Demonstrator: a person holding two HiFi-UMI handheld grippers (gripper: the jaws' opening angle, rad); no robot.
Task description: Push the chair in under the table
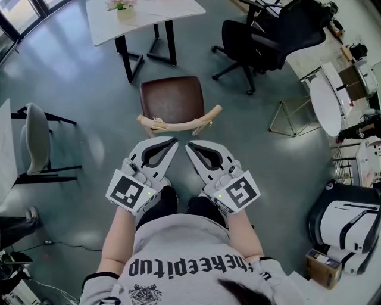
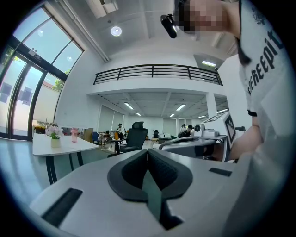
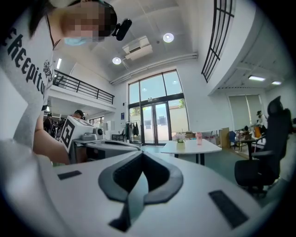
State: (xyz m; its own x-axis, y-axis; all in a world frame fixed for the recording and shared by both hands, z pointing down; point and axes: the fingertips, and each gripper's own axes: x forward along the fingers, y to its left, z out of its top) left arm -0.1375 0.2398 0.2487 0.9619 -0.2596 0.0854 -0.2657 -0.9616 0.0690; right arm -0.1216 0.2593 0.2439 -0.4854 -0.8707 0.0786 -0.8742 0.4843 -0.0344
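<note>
Level at the person's waist, the left gripper [image 1: 172,142] and right gripper [image 1: 189,145] angle inward, tips nearly meeting. Both have their jaws pressed together on nothing. The hands are hidden under the marker cubes. Just beyond the tips stands the chair [image 1: 171,100], pale curved backrest nearest, brown seat short of the table [image 1: 169,12]'s near edge. The table's far side is cut off.
</note>
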